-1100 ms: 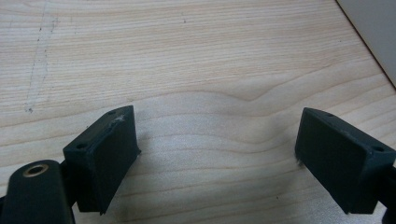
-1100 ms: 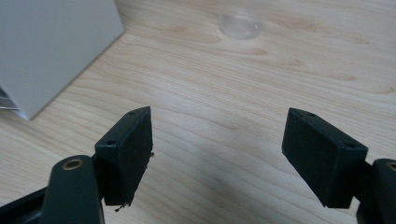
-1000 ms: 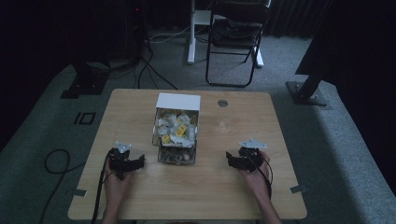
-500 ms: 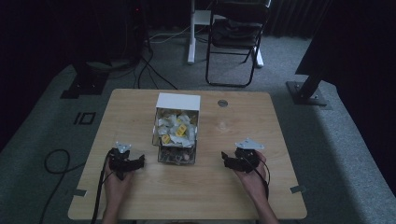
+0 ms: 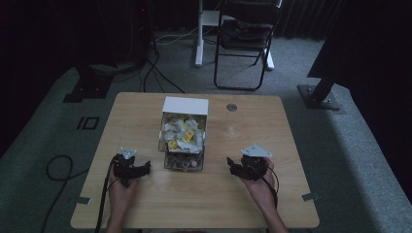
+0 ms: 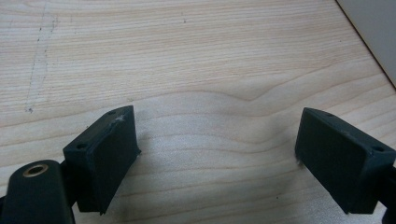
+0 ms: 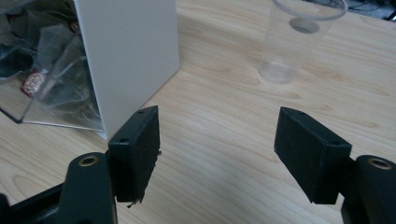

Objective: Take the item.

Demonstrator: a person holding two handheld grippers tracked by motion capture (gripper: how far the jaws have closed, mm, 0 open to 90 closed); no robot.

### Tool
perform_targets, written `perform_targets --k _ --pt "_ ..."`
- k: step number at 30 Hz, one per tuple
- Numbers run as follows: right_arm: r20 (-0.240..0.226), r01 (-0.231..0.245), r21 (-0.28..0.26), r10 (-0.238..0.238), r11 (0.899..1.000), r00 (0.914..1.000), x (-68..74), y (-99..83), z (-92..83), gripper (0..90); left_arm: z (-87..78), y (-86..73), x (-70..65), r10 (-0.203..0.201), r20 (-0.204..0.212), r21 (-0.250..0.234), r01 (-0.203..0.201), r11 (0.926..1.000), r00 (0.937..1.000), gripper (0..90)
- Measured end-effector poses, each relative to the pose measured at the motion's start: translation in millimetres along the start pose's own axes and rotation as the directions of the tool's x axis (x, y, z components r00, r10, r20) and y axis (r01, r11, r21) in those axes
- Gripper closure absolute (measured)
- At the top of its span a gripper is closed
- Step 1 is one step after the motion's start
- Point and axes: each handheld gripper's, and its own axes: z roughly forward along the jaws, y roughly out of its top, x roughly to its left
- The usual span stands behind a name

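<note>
I see my right gripper (image 5: 232, 166) has drifted left across the pale wooden table (image 5: 145, 204), nearer the clear box of wrapped sachets (image 5: 183, 141); its black jaws have just been closing a little (nothing sits between them, only bare wood).

Dim, murky high view; both gripper views bright, evenly lit, sharp.

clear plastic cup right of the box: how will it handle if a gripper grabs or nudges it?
The clear cup looks thin-walled and empty, so probably very light and easy to crush or deform under the pads. It stands upright, tall for its narrow base, so a nudge near the rim would likely tip it. The smooth wall may slip.
</note>
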Motion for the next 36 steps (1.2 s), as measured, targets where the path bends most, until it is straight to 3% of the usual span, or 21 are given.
perform_targets --k 24,36 --pt "-0.033 0.017 -0.032 -0.018 0.999 0.9993 16.8 5.4 -5.9 36.8 0.0 0.0 0.0 0.0 0.0 0.0 0.0 1.0 1.0 13.7" --pt "-0.087 0.059 -0.04 -0.062 0.997 0.9942 34.4 8.7 -7.3 42.8 0.0 0.0 0.0 0.0 0.0 0.0 0.0 1.0 1.0 13.7"
